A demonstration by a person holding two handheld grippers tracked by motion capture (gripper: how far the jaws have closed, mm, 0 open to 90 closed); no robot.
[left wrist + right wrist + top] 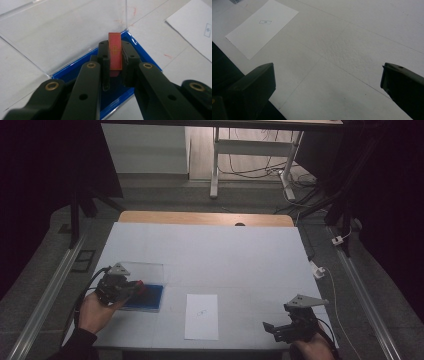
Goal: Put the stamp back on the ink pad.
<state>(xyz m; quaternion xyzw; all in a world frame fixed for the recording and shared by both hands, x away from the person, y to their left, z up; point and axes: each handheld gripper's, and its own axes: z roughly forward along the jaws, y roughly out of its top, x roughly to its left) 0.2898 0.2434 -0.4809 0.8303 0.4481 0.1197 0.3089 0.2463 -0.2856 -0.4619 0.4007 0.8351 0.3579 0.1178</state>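
A small flat red card (115, 51) stands upright between the pads of my left gripper (115, 53), which is shut on it. The gripper hovers over the blue tray (140, 53) of an open case whose clear lid (62, 32) leans back behind it. In the high view the left gripper (135, 286) is at the table's left over the blue tray (150, 296), the clear lid (147, 271) just beyond. My right gripper (272, 327) rests at the front right, jaws wide apart, nothing between them; in its own view the right gripper (327, 85) points over bare table.
A white paper sheet (202, 316) with a small printed mark lies at the front middle of the white table (225, 255); the same paper sheet (262, 27) lies ahead and left of the right gripper. The table's front edge (242, 72) runs close by that gripper's left jaw.
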